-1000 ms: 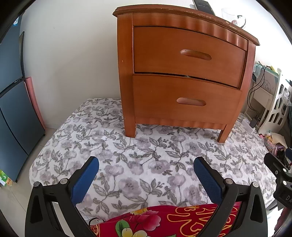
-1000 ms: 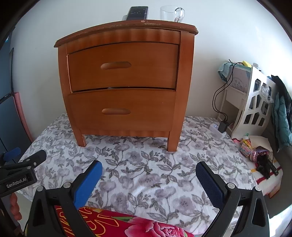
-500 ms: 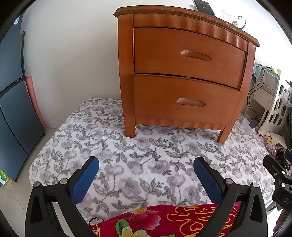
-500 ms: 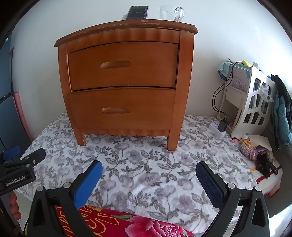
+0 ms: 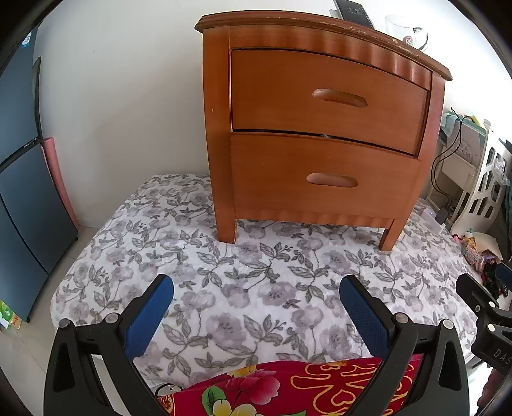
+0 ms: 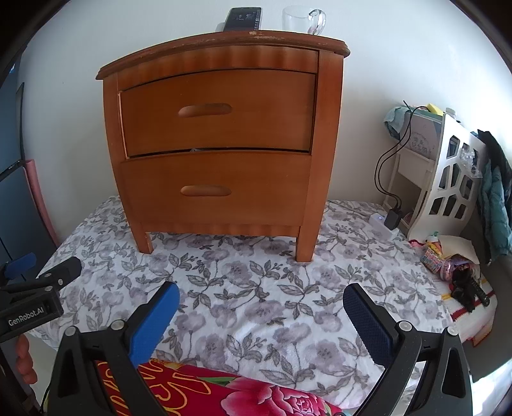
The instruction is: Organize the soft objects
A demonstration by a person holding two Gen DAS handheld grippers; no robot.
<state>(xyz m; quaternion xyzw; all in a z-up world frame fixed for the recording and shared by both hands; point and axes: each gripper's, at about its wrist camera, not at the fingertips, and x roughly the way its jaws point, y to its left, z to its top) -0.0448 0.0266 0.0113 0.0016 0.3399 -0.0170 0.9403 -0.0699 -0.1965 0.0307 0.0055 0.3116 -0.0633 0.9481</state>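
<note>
A red soft item with bright flowers and gold lettering [image 5: 288,387] [image 6: 204,393] lies at the near edge of the floral quilt [image 5: 256,281] [image 6: 262,288]. My left gripper [image 5: 256,310] hangs open just above and beyond it, nothing between its blue pads. My right gripper [image 6: 260,315] is likewise open over the same item, to the right of the left one. The red item's near part is hidden under both gripper bodies. A wooden nightstand [image 5: 320,134] [image 6: 220,150] with two shut drawers stands on the quilt beyond.
A phone [image 6: 243,19] and a glass mug [image 6: 302,19] sit on the nightstand top. A white shelf unit [image 6: 448,182] with cables, a power strip [image 6: 382,224] and small clutter [image 6: 454,265] are at the right. A dark cabinet [image 5: 22,192] stands at the left.
Both grippers have drifted very slightly; the view of the nightstand barely shifts. Neither gripper's jaws have changed.
</note>
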